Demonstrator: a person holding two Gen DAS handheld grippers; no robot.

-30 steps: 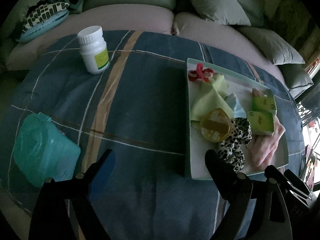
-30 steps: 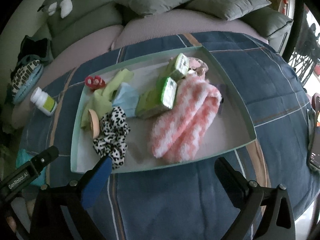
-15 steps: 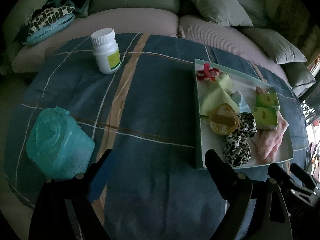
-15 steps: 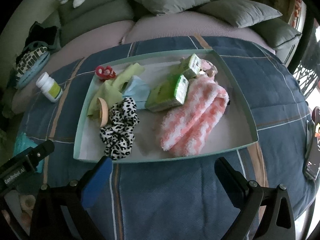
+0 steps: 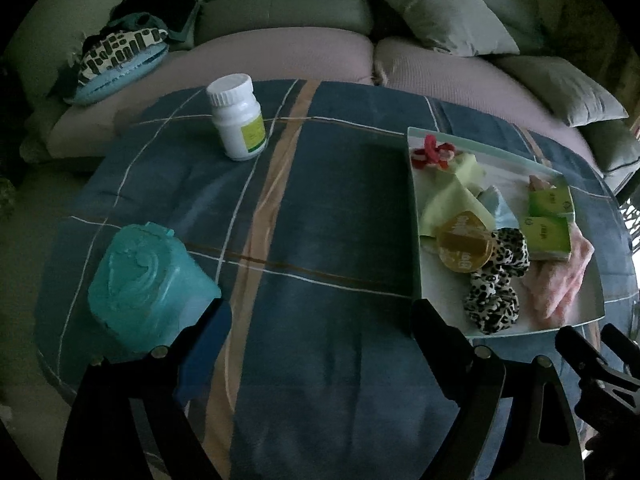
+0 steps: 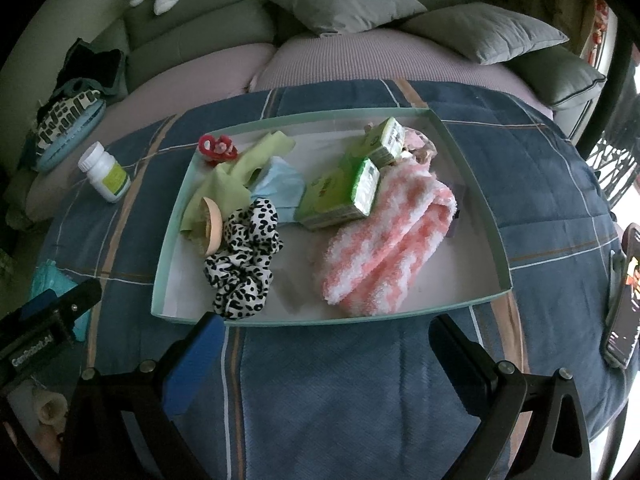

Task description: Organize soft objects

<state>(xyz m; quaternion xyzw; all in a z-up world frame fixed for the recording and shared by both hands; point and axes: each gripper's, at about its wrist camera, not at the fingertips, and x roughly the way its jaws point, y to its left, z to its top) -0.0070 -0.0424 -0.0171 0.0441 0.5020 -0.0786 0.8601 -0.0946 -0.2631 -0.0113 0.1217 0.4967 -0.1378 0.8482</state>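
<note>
A mint-rimmed tray on the blue plaid cover holds pink-and-white fuzzy socks, a leopard scrunchie, a yellow-green cloth, a light blue cloth, two green tissue packs, a red hair tie and a round amber disc. My left gripper is open and empty, left of the tray. My right gripper is open and empty, just in front of the tray's near rim.
A white pill bottle stands at the far left of the cover. A teal wipes pack lies near my left finger. A phone lies at the right edge. A sofa with cushions runs behind.
Both grippers have drawn back and lifted a little, so the tray and bottle sit farther off. The left view has swung, bringing the teal pack closer to the left finger. Nothing was grasped.
</note>
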